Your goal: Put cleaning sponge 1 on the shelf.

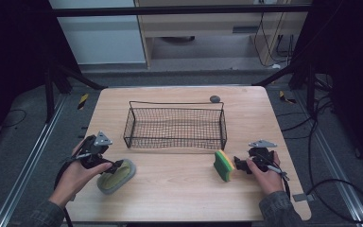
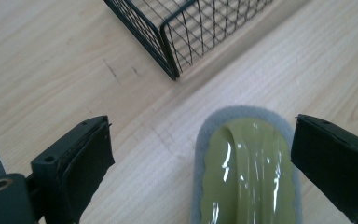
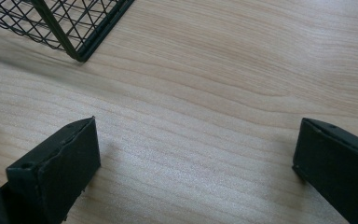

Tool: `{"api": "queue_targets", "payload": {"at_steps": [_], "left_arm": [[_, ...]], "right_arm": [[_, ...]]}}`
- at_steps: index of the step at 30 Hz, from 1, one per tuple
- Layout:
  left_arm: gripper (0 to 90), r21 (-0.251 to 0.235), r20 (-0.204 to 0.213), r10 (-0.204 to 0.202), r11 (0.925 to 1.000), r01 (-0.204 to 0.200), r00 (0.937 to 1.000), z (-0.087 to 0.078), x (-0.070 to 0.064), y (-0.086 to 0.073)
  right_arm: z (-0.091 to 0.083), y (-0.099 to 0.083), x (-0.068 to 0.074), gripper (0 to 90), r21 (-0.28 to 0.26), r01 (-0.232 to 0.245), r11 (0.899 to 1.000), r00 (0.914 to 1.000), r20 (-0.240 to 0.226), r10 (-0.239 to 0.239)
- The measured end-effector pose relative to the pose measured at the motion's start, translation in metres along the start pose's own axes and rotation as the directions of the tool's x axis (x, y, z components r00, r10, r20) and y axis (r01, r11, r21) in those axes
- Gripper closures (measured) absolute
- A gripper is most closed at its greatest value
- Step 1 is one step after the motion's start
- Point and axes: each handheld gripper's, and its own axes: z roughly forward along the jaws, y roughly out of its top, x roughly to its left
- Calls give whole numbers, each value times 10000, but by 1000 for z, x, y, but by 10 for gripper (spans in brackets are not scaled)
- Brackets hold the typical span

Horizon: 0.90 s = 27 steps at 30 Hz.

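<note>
Scrubber (image 2: pixel 247 172) btwn spread L jaws

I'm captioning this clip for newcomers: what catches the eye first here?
The black wire basket standing mid-table. Then the green-and-yellow sponge on edge just in front of the right claw, and the grey-rimmed green scrubber lying flat on the wooden table, its end between the open jaws of the left claw.
</note>
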Motion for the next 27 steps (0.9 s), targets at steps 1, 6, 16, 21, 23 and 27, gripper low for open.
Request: {"api": "queue_targets", "payload": {"at_steps": [1,6,16,21,23,27], "left_arm": [[45,308,105,128,9994,-131,9999,1,-1,0],[76,1209,468,391,9917,-445,9981,1,0,2],[286,2021,989,481,9770,-674,9939,1,2,9],[390,2272,1216,511,9707,-779,9913,2,2,10],[420,2294,1211,455,9706,-725,9916,2,2,10],[466,2427,1255,371,9678,-669,9914,2,2,10]], "right_arm": [[0,0,0,7,1,2,10000,10000,1,-2],[0,0,0,7,1,-1,10000,10000,0,1],[-1,-1,0,7,4,23,10000,10000,64,-23],[-1,-1,0,7,4,18,10000,10000,64,-18],[-1,-1,0,7,1,25,10000,10000,75,-25],[-1,-1,0,7,8,17,10000,10000,79,-17]]}}
